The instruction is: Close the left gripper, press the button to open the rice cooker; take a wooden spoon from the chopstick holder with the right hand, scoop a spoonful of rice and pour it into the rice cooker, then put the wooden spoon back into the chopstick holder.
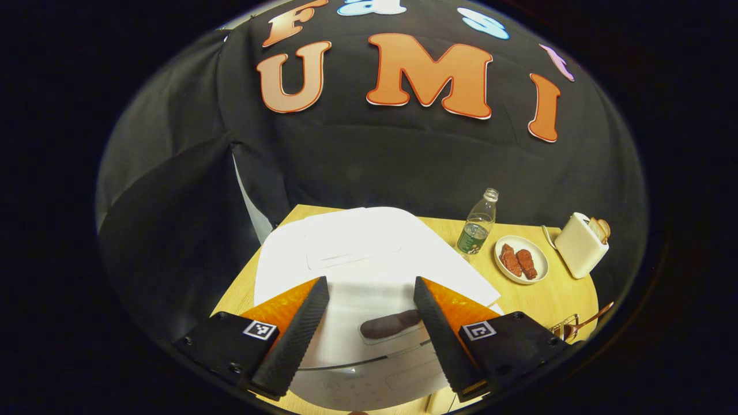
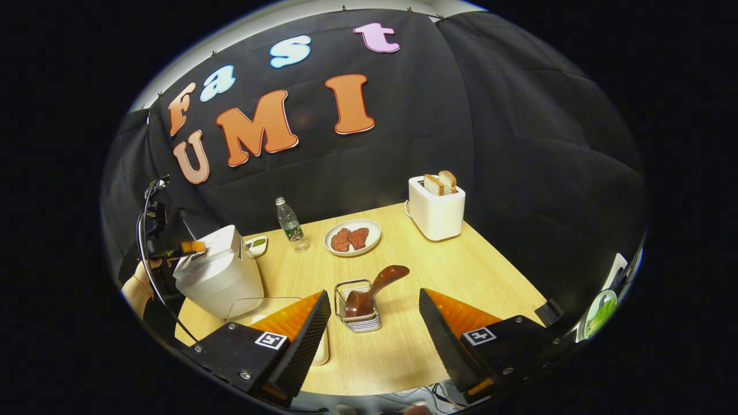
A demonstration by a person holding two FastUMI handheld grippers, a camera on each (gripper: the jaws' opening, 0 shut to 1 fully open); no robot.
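Your left tongs (image 1: 371,323) stand apart over the closed white rice cooker (image 1: 357,259), its dark oval button (image 1: 392,324) lying just below and between the two fingers. Bring them together first, as the task asks, so you have one blunt tip instead of two that could straddle the button. Then come straight down on the middle of the button and press squarely; an off-centre push may slip onto the smooth lid.

Your right tongs (image 2: 373,323) are also apart and hold nothing, hovering above the tabletop (image 2: 461,271). Just ahead of them stands the wire chopstick holder (image 2: 357,308), the wooden spoon (image 2: 377,282) leaning out of it toward the far right. Keep them clear while the lid swings up.
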